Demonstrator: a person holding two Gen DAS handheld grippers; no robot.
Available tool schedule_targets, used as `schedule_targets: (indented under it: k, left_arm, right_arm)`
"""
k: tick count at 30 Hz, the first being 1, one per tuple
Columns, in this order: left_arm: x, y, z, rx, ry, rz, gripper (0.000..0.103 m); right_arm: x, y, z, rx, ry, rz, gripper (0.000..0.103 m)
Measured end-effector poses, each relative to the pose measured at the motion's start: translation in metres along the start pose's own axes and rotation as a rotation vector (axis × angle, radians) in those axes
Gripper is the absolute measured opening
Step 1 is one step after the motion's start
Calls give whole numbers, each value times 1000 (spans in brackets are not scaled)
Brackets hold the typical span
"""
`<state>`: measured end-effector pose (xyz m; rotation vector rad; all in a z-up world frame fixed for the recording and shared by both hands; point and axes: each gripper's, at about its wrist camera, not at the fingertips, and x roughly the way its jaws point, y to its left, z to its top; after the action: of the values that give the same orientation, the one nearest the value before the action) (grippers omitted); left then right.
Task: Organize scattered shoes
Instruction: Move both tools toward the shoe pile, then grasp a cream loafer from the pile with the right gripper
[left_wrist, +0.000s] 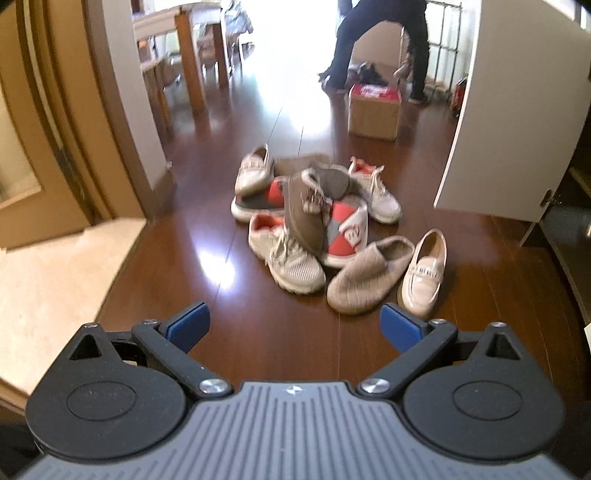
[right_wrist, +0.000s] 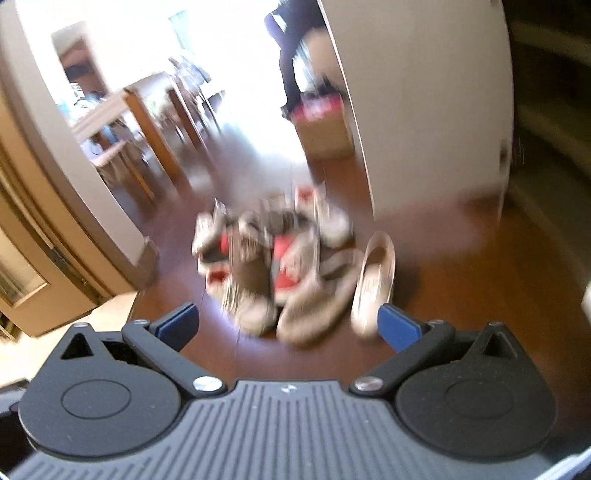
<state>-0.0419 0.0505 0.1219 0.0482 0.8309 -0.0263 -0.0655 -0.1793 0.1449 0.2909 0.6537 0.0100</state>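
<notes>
A heap of shoes (left_wrist: 314, 221) lies on the dark wooden floor (left_wrist: 207, 206) near an open white door (left_wrist: 517, 110): a brown suede shoe (left_wrist: 304, 218) tops red-and-white sneakers (left_wrist: 345, 236), with a grey knit sneaker (left_wrist: 295, 264), a ribbed beige slipper (left_wrist: 365, 275) and a cream loafer (left_wrist: 424, 273) at the near edge. The left gripper (left_wrist: 293, 325) hovers short of the pile, fingers spread wide and empty. The right gripper (right_wrist: 286, 325), in a blurred view, is likewise spread wide, holding nothing. Beyond stand a cardboard box (left_wrist: 373, 114) and a person's legs (left_wrist: 380, 48)
</notes>
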Motion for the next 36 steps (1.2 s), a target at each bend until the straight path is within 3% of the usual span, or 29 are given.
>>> schedule_targets:
  k: [4, 12, 15, 23, 27, 30, 33, 36]
  left_arm:
    - [11, -2, 20, 33, 37, 19, 100]
    - [49, -14, 62, 119, 135, 71, 100]
    - [67, -5, 65, 112, 163, 68, 100]
    - [94, -1, 74, 59, 227, 11, 100]
    - [93, 11, 71, 92, 281, -44, 100]
    - [96, 13, 66, 171, 335, -118, 100]
    - [111, 19, 65, 224, 351, -128, 100]
    - [138, 33, 72, 210, 366, -120, 100]
  right_arm:
    - [1, -2, 34, -45, -40, 14, 102]
    - [82, -3, 54, -12, 138, 68, 102]
    - [103, -1, 62, -19, 155, 51, 102]
    - [155, 4, 62, -14, 214, 26, 102]
    - [191, 14, 63, -73, 248, 0, 102]
    - [222, 23, 64, -128, 281, -11, 102]
    - [265, 37, 64, -173, 315, -14, 102]
    - [311, 52, 64, -217, 347, -20, 102]
